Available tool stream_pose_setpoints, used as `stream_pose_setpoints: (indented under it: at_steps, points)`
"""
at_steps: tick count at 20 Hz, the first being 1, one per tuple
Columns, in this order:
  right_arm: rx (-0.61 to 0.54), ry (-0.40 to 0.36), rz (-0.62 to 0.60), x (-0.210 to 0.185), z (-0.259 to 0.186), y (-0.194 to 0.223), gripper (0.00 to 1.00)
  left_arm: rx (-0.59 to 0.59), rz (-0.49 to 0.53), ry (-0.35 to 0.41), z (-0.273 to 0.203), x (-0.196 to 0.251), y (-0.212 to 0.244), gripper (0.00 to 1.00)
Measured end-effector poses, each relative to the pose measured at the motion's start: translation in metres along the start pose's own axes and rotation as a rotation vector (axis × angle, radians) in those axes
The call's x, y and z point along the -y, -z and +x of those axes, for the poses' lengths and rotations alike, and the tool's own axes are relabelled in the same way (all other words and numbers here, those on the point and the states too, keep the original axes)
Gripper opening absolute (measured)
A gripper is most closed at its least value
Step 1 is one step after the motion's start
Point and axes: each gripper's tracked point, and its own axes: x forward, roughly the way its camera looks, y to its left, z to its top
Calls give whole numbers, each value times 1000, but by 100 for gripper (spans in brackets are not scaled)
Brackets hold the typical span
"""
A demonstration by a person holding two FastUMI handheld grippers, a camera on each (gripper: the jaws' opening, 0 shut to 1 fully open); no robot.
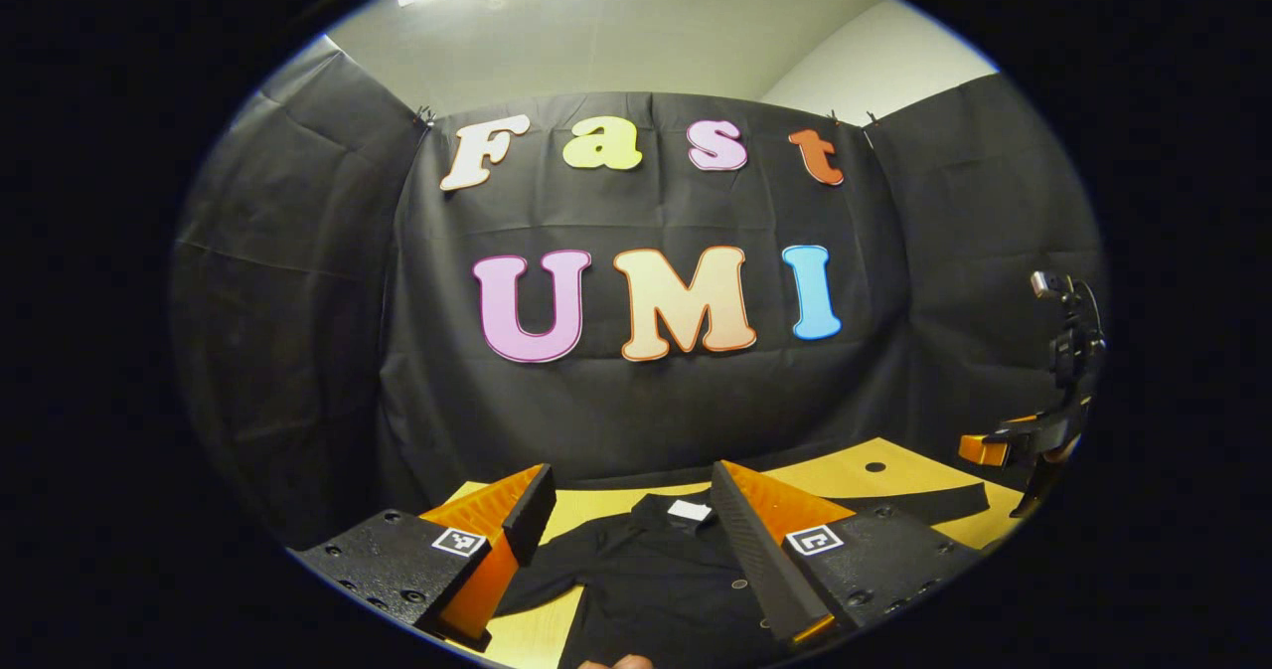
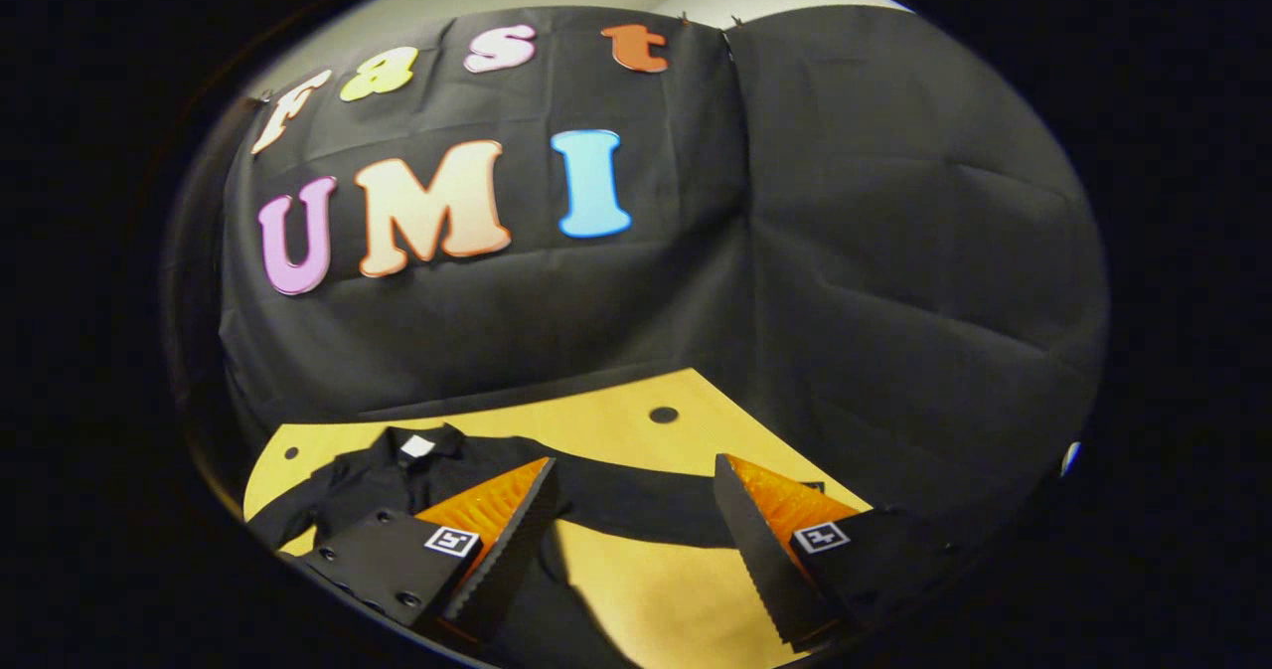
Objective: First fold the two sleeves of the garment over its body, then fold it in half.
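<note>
Low in the left gripper view, the left gripper (image 1: 626, 520) hung above the surface (image 1: 855, 470) with its fingers (image 1: 755, 550) spread wide apart and nothing between them. Between and below those fingers lay the shirt (image 1: 646, 570), black, spread flat on the yellow surface, its collar with a white tag (image 1: 689, 511) toward the far wall. One sleeve (image 1: 934, 500) stretched out straight to the right of the frame, not folded over the body; the other reached toward the lower left, behind the left finger. At the right edge of that view the right gripper (image 1: 1033, 440) hung above the end of the stretched sleeve, seen from the side. Along the bottom of the right gripper view, the right gripper (image 2: 636, 520) also had its fingers (image 2: 760, 550) wide apart, holding nothing. The shirt (image 2: 378, 480) sat at the lower left of that frame, collar tag (image 2: 417, 445) up toward the wall, and its sleeve (image 2: 636, 500) ran as a dark band across the gap between the two fingers, lying flat on the surface (image 2: 616, 420). A small dark hole (image 2: 663, 415) showed in the surface beyond the sleeve.
</note>
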Motion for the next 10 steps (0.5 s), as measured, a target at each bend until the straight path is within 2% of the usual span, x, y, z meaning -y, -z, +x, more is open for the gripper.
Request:
stream_pose_setpoints:
  at_steps: [5,9,10]
  points:
    - [-142,86,29,58,48,37,96,-28,18,4,5,12,7,93]
    - [-234,134,74,94,76,66,98,-55,32,8,10,23,15,94]
    - [-259,141,81,102,82,71,95,-61,33,12,11,27,17,93]
